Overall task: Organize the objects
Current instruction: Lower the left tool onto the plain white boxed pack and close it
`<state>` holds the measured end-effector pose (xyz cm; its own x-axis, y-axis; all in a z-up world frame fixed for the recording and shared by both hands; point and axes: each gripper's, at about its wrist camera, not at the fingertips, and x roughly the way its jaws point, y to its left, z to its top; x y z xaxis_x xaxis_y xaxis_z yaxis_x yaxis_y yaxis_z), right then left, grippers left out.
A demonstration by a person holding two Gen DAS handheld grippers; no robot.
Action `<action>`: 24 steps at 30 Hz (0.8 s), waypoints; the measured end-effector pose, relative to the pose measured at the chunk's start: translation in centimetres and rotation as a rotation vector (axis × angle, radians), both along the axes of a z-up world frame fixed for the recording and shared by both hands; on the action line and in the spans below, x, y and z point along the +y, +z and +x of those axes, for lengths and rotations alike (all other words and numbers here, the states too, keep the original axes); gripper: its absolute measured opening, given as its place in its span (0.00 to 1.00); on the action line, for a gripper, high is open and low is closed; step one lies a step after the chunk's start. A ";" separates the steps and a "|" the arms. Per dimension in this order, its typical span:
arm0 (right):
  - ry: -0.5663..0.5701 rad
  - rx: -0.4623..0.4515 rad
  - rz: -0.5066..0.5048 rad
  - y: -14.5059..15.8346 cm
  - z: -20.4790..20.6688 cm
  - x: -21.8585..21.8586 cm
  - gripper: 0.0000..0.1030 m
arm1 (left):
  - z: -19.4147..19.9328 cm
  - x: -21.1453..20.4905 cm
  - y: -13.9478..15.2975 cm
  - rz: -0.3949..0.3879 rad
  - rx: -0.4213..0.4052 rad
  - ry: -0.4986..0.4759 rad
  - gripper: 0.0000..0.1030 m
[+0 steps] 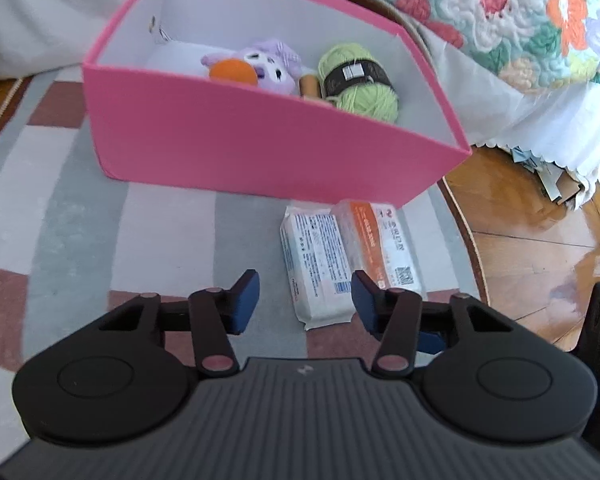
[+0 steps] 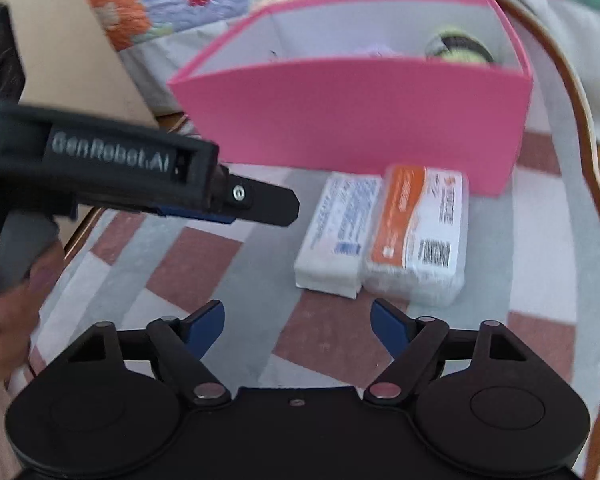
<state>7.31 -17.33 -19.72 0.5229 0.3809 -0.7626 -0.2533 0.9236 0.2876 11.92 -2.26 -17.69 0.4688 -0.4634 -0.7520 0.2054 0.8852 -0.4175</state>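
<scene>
Left tongs: the left gripper (image 1: 305, 300) has its blue pads spread with only air between them; nothing is pinched. It tilts downward over the mat.
Right tongs: the right gripper (image 2: 298, 326) is spread wider and is likewise empty.
White tissue pack (image 1: 318, 266): lies flat on the mat just ahead of the left tongs, its near end showing in the gap between their pads; in the right view it sits ahead and a little to the right.
Orange-labelled pack (image 1: 378, 246): touches the white pack's side and lies ahead of the left tongs' right pad.
Pink box (image 1: 256, 148): stands open beyond both packs, close behind their far ends, well ahead of either pair of tongs.
Inside the box: a purple plush toy (image 1: 268, 64) with an orange ball (image 1: 233, 72) against it, and a green yarn skein (image 1: 358, 76) to the right.
Why so: the packs look like the last loose items, parked by the box wall for a short lift in; each pair of tongs seems lined up for one pack.
Striped mat (image 1: 60, 208): carries box and packs.
Hard to make out: a brown thing between plush and yarn is mostly hidden. The box wall hides most of its contents in the right view. Pack print is blurred.
Cut off: the left tongs cross the right view from the side, pads barely seen; the person's hand (image 2: 4, 316) shows only partly.
</scene>
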 end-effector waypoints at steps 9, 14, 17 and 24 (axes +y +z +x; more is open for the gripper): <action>-0.011 -0.065 0.005 -1.3 0.8 1.2 0.76 | 1.2 0.7 -3.4 -0.165 0.076 0.029 0.32; 0.032 -0.080 -0.043 -1.1 0.7 2.6 0.73 | 0.8 1.1 -3.0 -0.133 0.081 0.021 0.30; 0.057 -0.073 -0.048 -0.9 0.2 3.2 0.72 | 0.0 2.1 -2.6 -0.139 0.131 0.024 0.30; 0.140 -0.043 -0.030 -0.3 -1.5 4.2 0.72 | -1.9 4.0 -2.4 -0.122 0.212 0.067 0.31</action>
